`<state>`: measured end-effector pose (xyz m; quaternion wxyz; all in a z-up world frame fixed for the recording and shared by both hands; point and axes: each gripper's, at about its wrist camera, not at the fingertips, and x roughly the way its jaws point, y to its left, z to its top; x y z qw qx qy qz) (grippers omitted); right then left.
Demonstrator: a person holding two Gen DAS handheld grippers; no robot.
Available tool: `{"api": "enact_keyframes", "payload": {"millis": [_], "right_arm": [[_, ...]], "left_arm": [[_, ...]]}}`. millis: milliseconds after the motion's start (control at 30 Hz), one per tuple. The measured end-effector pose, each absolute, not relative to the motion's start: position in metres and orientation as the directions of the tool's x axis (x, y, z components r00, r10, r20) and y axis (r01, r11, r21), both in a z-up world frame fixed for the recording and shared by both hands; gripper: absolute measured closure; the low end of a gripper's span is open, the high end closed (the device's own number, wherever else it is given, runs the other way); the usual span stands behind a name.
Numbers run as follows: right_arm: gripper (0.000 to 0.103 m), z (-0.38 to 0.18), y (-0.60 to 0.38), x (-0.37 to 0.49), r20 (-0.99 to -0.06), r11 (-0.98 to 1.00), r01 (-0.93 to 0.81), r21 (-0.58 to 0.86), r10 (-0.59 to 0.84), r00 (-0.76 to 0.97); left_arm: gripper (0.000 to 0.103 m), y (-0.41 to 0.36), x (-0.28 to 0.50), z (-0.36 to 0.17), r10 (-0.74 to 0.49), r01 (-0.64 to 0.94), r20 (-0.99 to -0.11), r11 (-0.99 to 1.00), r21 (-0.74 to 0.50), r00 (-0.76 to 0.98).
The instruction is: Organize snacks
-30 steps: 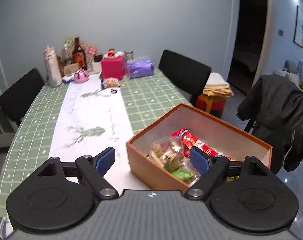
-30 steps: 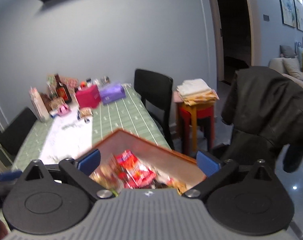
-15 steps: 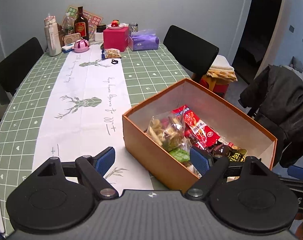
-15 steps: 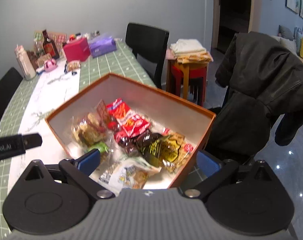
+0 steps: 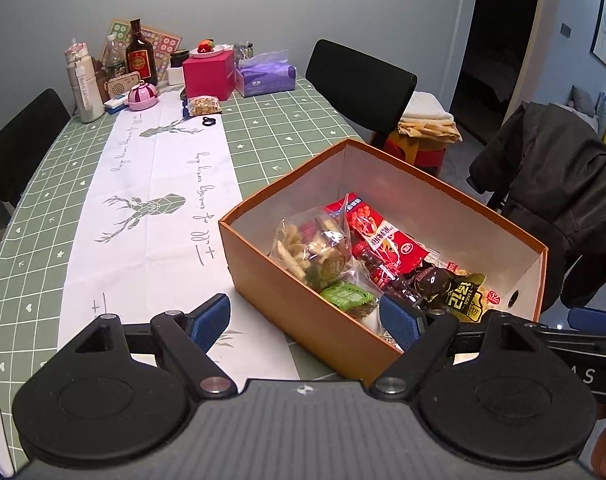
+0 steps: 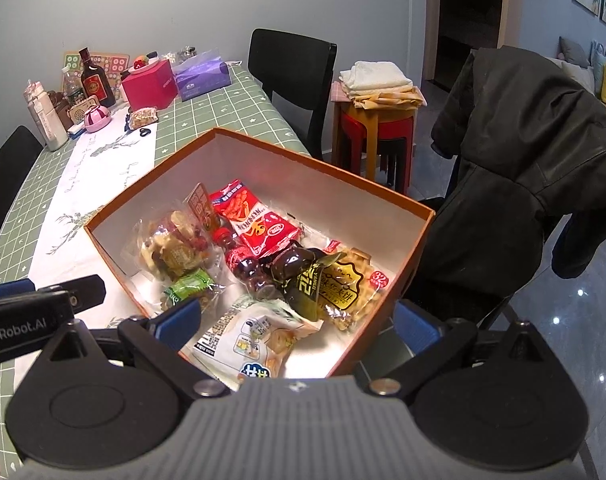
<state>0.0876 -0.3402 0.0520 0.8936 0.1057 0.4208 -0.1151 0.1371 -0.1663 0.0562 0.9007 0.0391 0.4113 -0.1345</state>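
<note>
An orange box (image 5: 303,304) (image 6: 417,240) sits at the table's near right corner and holds several snack packs: a red pack (image 6: 255,216), a clear bag of mixed snacks (image 5: 315,248) (image 6: 171,252), a green pack (image 5: 347,294), a dark bottle (image 6: 247,268), a yellow waffle pack (image 6: 343,288) and a white pack (image 6: 255,336). My left gripper (image 5: 305,318) is open and empty, over the box's near left wall. My right gripper (image 6: 299,322) is open and empty, above the box's near end.
The green checked table with a white runner (image 5: 155,184) carries bottles (image 5: 141,56), a pink box (image 5: 209,72), a purple tissue pack (image 5: 265,76) and a small snack bag (image 5: 203,105) at the far end. Black chairs (image 5: 359,88), a red stool (image 6: 375,128) and a jacket-draped chair (image 6: 519,168) stand to the right.
Both grippers have tilted down and moved closer to the box, so its contents now show fully. Both jaws stay open.
</note>
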Motion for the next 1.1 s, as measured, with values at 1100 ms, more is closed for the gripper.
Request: {"api": "enact_keyframes", "payload": {"millis": [1100], "right_arm": [[0.003, 0.0515, -0.3398, 0.0883, -0.777, 0.952, 0.292, 0.087, -0.118, 0.618]], "left_arm": [[0.004, -0.1655, 0.1384, 0.0564, -0.211, 0.270, -0.755, 0.962, -0.047, 0.621]]}}
